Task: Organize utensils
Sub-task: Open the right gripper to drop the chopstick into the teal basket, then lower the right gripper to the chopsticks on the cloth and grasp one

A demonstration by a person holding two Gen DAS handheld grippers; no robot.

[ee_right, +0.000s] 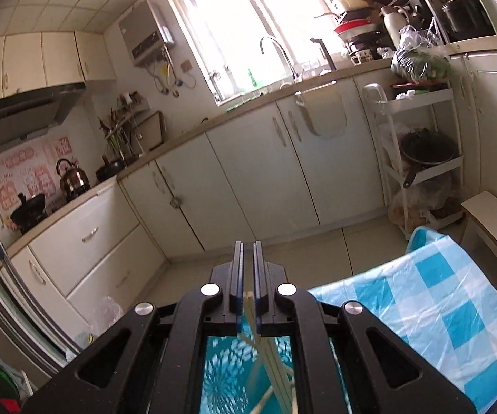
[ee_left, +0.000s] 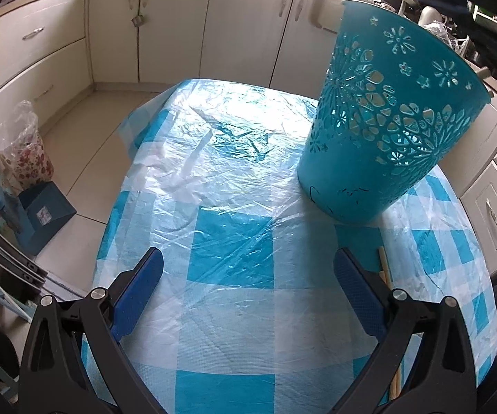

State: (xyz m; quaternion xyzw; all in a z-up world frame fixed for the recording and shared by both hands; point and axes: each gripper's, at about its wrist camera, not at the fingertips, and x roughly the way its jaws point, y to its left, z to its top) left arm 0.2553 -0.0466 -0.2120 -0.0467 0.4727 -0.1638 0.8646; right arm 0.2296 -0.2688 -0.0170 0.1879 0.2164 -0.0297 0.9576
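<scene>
The left gripper (ee_left: 248, 276) is hanging wide open and empty over the blue-checked tablecloth (ee_left: 234, 245), near the teal cut-out basket (ee_left: 386, 131). The right gripper (ee_right: 247, 276) is clamping pale wooden chopsticks (ee_right: 250, 310), which are hanging down over the basket (ee_right: 224, 372).

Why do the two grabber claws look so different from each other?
The left gripper is wide open with nothing between its blue fingers; the right gripper is squeezed shut on pale chopsticks. The left gripper looks down at the checked tablecloth; the right gripper faces the kitchen cabinets. Both are black with blue pads.
</scene>
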